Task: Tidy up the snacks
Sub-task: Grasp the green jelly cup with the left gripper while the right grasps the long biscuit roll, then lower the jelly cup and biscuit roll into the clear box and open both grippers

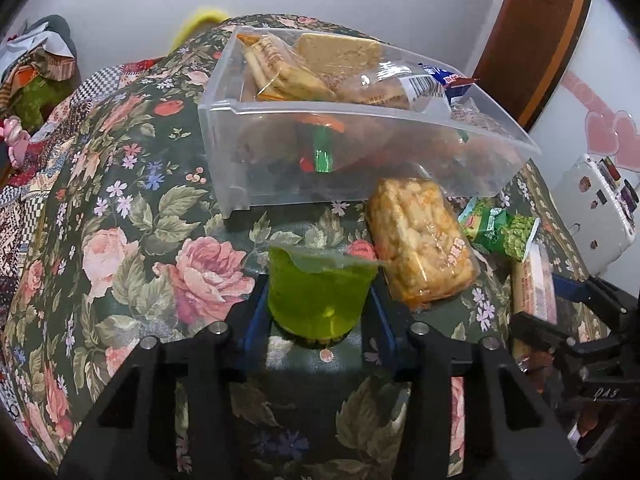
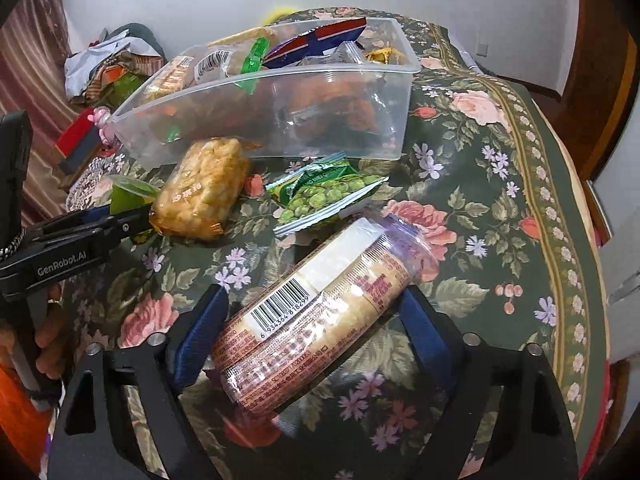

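Note:
My left gripper is shut on a green jelly cup, just above the floral cloth in front of the clear plastic bin. The bin holds several snack packs. My right gripper is around a long cracker roll that lies tilted between its blue pads; the pads look close to its sides, contact unclear. A clear pack of golden puffed snacks and a green pea packet lie between bin and grippers. The left gripper with the green cup shows in the right wrist view.
The flowered tablecloth covers a round table whose edge curves down at the right. Clutter of bags and cloth lies at the far left. A white appliance stands at the right, a wooden door frame behind.

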`<state>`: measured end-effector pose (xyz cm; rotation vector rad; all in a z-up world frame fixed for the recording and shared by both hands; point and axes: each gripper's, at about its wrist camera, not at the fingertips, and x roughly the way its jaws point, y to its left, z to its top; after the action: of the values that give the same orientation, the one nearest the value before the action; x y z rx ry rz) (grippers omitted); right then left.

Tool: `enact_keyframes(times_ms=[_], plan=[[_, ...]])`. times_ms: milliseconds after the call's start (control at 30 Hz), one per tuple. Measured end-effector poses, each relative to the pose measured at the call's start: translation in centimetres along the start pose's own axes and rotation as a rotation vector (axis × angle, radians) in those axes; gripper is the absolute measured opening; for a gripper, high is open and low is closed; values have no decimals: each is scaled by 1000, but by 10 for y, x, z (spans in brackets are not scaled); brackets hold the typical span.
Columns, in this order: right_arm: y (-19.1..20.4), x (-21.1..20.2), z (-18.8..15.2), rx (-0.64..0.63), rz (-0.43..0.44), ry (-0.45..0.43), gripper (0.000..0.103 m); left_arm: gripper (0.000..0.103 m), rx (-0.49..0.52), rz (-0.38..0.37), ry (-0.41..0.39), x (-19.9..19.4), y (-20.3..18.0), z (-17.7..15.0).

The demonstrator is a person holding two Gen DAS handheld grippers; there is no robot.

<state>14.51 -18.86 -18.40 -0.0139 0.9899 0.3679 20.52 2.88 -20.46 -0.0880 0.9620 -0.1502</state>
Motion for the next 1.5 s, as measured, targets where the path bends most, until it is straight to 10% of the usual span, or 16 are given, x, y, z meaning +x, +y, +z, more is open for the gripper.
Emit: enact_keyframes(times_ms=[333, 700, 767, 1500], plan=[[-33, -14, -8, 55, -11, -40, 47, 46, -14, 23, -20, -24, 4, -15], [-51, -40, -15, 109, -39, -100, 40, 46, -3, 26, -111, -63, -9, -4], [-53, -48, -15, 109, -39, -113, 20, 46, 0, 20, -129, -69, -13, 1], [-41, -88, 23, 102, -3, -279, 21, 46, -10, -1, -220, -91, -24, 38]])
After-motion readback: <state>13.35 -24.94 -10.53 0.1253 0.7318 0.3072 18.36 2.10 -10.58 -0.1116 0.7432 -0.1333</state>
